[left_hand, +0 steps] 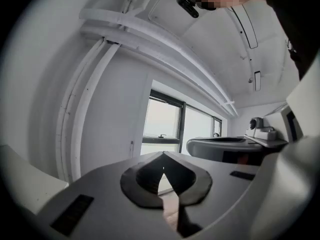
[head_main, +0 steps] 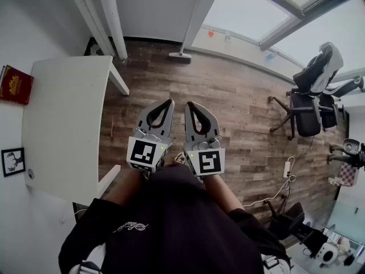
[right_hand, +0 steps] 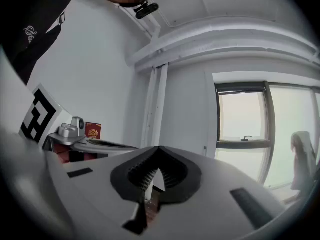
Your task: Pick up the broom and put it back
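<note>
The broom (head_main: 181,53) stands by the far wall in the head view, its flat head on the wooden floor and its white pole leaning up against the wall. Both grippers are held level and side by side in front of the person's body, well short of the broom. The left gripper (head_main: 170,101) is shut, tips touching, with nothing between them (left_hand: 162,156). Equally empty, the right gripper (head_main: 188,104) is shut (right_hand: 159,150). I cannot make out the broom in either gripper view.
A white table (head_main: 63,124) stands at the left, with a red book (head_main: 16,84) and a small framed picture (head_main: 12,161) beside it. White posts (head_main: 108,16) rise at the back left. An office chair (head_main: 311,104) and a power strip with cable (head_main: 287,169) are at the right.
</note>
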`<state>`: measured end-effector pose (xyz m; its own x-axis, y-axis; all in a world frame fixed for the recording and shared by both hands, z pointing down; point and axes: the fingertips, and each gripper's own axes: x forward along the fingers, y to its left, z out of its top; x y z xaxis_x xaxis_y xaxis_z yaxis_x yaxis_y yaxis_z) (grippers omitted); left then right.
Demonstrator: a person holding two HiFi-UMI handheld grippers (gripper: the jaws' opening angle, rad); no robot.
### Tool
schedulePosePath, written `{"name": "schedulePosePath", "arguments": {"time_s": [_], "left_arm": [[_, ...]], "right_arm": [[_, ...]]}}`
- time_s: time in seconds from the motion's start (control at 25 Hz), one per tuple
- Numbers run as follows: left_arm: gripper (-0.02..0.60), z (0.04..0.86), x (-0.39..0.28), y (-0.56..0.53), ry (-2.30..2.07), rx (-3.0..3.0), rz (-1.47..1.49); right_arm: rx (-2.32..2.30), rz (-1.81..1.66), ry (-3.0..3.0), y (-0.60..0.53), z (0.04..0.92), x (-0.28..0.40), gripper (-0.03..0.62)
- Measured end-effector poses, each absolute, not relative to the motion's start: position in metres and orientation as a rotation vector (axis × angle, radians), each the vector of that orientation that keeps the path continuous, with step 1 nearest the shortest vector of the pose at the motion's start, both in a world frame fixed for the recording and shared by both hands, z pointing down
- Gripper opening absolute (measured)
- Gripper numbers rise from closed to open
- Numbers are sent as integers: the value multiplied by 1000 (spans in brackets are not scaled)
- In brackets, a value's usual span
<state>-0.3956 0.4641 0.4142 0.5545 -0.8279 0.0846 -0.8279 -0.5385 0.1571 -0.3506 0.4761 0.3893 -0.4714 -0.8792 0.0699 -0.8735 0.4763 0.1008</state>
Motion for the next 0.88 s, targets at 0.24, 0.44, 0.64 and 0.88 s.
{"name": "schedulePosePath", "arguments": {"time_s": [0.24,0.44,0.64,0.88], "left_arm": [[2,426,-419,439,-1381,2612,-15],[2,440,-421,415,-1378,2578,2],[2,455,-407,369,-1413,2547,48],[2,459,-380,294,-1489,2516,144]], "right_arm": [[1573,-80,-2608,452,397,-377,21],[1578,-60,-2574,425,413,-373,21],[1551,-47,-2626,368,426,-356,21],[1485,5,-2739,279,426,-338,21]]}}
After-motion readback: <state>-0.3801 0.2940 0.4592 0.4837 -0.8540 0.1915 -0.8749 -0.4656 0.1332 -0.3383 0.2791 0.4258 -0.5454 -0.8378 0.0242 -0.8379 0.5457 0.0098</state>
